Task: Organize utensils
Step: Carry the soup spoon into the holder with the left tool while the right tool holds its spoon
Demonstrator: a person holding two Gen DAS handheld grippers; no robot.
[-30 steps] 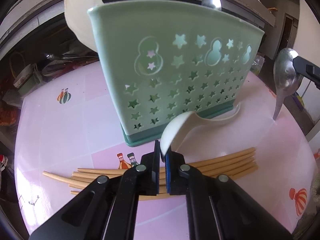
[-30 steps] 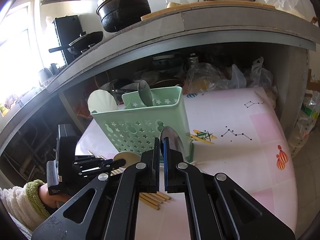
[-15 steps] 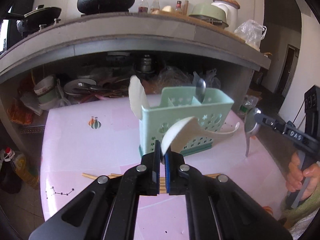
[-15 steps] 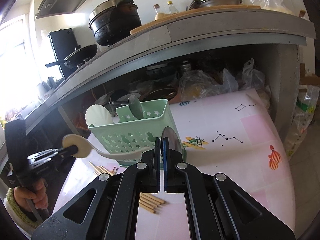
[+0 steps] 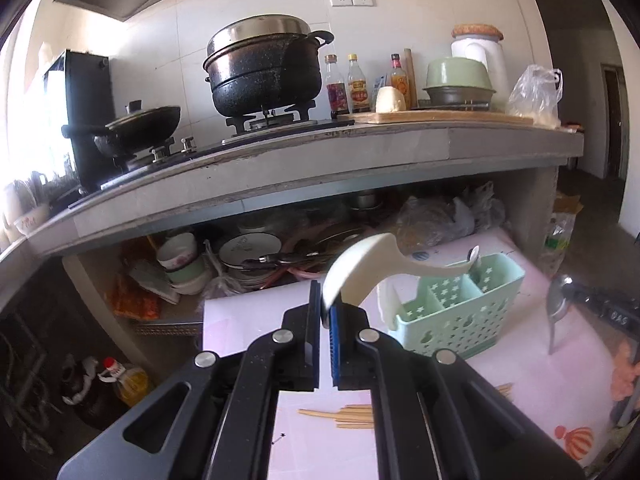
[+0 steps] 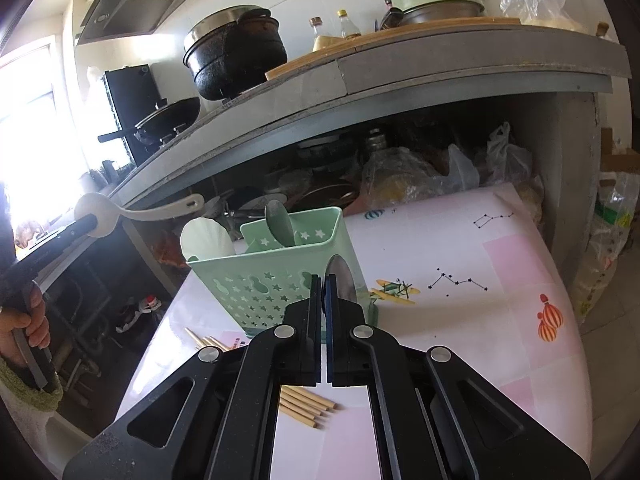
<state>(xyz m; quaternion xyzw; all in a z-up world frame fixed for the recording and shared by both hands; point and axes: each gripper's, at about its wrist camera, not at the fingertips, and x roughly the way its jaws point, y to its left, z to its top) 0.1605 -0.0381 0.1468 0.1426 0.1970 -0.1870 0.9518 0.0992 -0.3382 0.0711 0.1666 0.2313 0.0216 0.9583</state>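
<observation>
Left wrist view: the left gripper (image 5: 326, 314) has its fingers clenched on the bowl of a cream-white plastic soup spoon (image 5: 362, 270). The spoon's bowl rises from between the fingertips, and its curved handle sweeps off to the right of the fingers, held clear above the table. Beyond and to the right of the fingers, below the spoon's handle, stands a mint-green perforated plastic utensil caddy with star cut-outs (image 5: 452, 320) on the pink patterned tablecloth (image 5: 240, 320). A second cream-white spoon (image 5: 386, 300) leans at the caddy's near-left end, and a small metal spoon (image 5: 473, 256) pokes out of its far-right compartment. Below the fingers, close to the gripper body, lie pale wooden chopsticks (image 5: 344, 416). Far to the right the right gripper (image 5: 576, 292) shows side-on, pinching a steel spoon (image 5: 557, 312) whose handle hangs down towards the table.

Right wrist view: the right gripper (image 6: 323, 284) is clamped tight on the bowl of the steel spoon (image 6: 340, 280), which stands edge-on just right of the fingertips. Directly behind the fingers sits the green caddy (image 6: 272, 280), with the cream spoon (image 6: 206, 238) at its left end and the metal spoon (image 6: 280, 224) at its back. Chopsticks (image 6: 308, 406) lie beneath the fingers. High to the left, the left gripper (image 6: 86, 224) holds the white spoon (image 6: 132, 212) aloft, a hand (image 6: 24, 324) on its grip.
</observation>
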